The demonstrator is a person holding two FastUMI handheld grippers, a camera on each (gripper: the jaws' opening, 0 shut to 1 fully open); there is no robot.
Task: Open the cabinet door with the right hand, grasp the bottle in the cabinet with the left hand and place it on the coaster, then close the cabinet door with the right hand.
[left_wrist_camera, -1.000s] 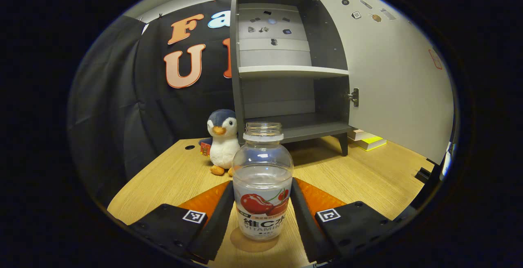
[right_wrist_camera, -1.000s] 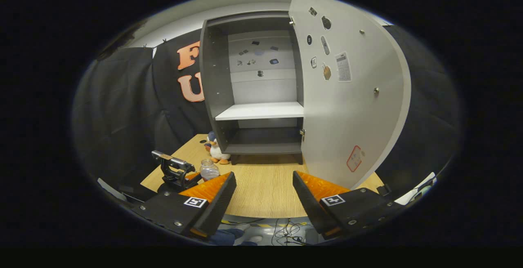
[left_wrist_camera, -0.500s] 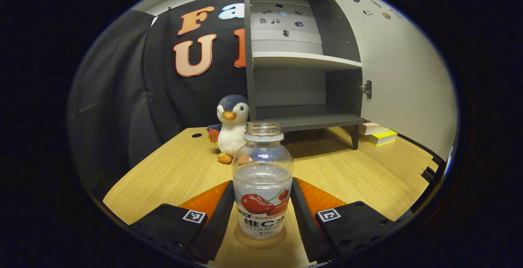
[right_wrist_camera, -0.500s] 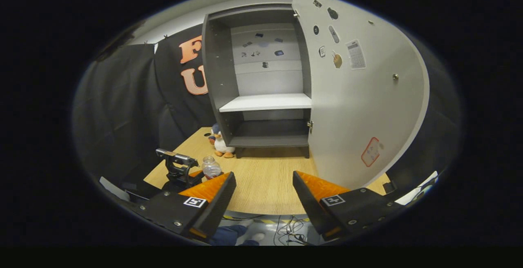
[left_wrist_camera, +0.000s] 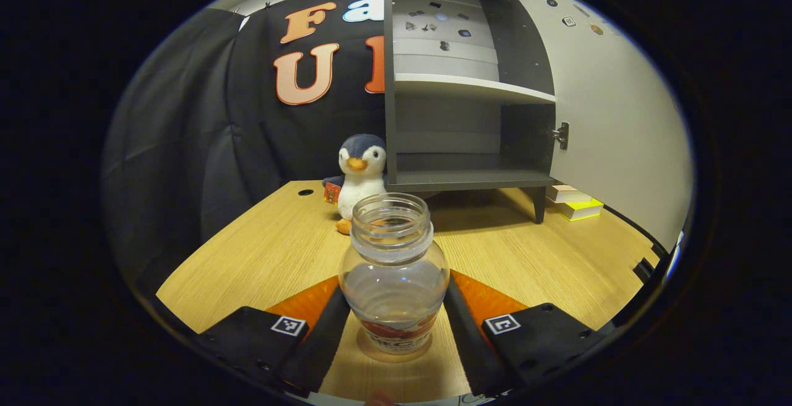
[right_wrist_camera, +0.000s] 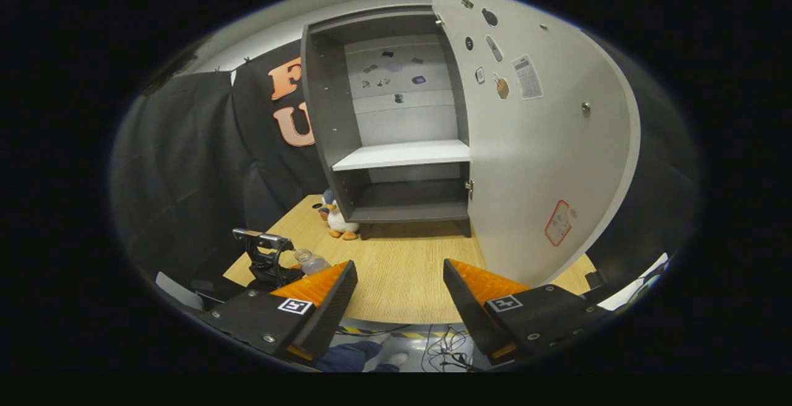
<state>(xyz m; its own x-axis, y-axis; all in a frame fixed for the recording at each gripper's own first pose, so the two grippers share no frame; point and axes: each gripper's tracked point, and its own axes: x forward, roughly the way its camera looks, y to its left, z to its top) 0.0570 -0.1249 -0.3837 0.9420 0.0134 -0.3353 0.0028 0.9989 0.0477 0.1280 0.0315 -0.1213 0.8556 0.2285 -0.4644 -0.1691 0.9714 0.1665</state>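
While the left claw [left_wrist_camera: 394,332] grips a clear, uncapped bottle [left_wrist_camera: 393,270] between both fingers, the bottle stands on a round coaster [left_wrist_camera: 388,353] at the near edge of the wooden bench [left_wrist_camera: 260,257]. Farther back on the left sits a plush penguin [left_wrist_camera: 360,174], just beside the grey cabinet [left_wrist_camera: 461,84], whose shelves are bare. Its pale door [right_wrist_camera: 538,146] is swung wide open to the right, with a small stack of books [left_wrist_camera: 572,202] behind its foot. At right, the right claw [right_wrist_camera: 400,294] hangs spread apart, gripping nothing, near the bench's front edge.
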